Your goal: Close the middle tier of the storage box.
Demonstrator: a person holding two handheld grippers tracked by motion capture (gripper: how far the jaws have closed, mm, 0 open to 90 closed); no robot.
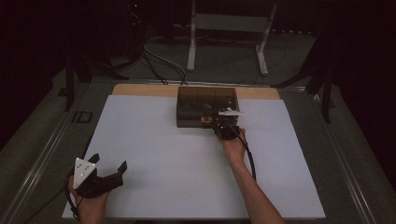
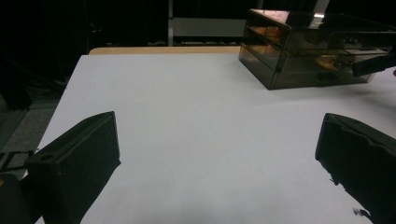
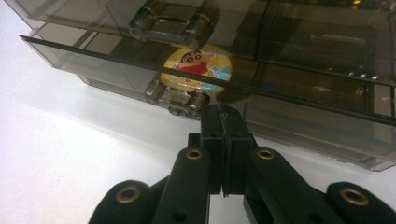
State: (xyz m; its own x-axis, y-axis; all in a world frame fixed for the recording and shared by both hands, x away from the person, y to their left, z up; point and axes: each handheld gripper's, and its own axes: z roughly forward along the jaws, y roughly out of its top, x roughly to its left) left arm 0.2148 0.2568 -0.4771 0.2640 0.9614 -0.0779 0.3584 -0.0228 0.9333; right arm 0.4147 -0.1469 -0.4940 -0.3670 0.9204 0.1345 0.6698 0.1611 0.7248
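Smoked-plastic drawer box (image 1: 207,106) stands at the far middle of the white table (image 1: 163,154), just short of the bare wooden strip along the far edge. It is dark and see-through, with small drawers stacked in it. In the right gripper view, a round cartoon sticker (image 3: 196,69) lies inside the lower drawer (image 3: 140,70), behind its clear front, and a small clear handle (image 3: 177,100) sits on that front just below the sticker. The right gripper (image 3: 224,116) is at the box's near right corner, its jaws pressed together with their tips right beside that handle; whether they touch it I cannot tell. The left gripper (image 1: 108,171) rests at the near left corner of the table, well apart from the box, with its jaws spread wide over bare table. In the left gripper view the box (image 2: 317,51) sits far off to the right.
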